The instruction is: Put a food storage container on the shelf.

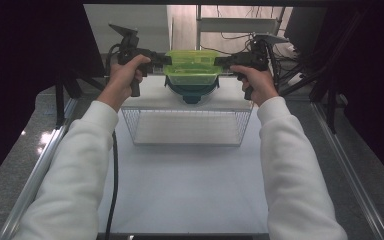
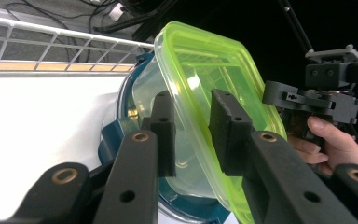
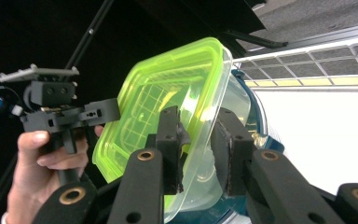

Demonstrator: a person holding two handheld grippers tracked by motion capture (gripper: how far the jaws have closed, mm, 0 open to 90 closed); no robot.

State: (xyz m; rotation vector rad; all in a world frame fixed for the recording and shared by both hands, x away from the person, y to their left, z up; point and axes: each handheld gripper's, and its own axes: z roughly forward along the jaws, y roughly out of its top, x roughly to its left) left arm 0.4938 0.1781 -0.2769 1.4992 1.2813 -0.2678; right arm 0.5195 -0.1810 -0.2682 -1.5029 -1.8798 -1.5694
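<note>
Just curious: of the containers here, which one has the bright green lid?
The clear plastic container held by both grippers; its lid is lime green. The wire basket is lidless.

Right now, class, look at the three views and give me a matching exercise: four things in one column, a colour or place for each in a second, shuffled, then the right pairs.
Things:
1. lid
2. wire basket
3. left gripper
4. teal base

Descriptions:
A. grips the lid's edge at the high view's left
B. bright yellow-green
C. under the clear container
D. on the white table, nearer the person than the container

Pairs: 1-B, 2-D, 3-A, 4-C
</note>
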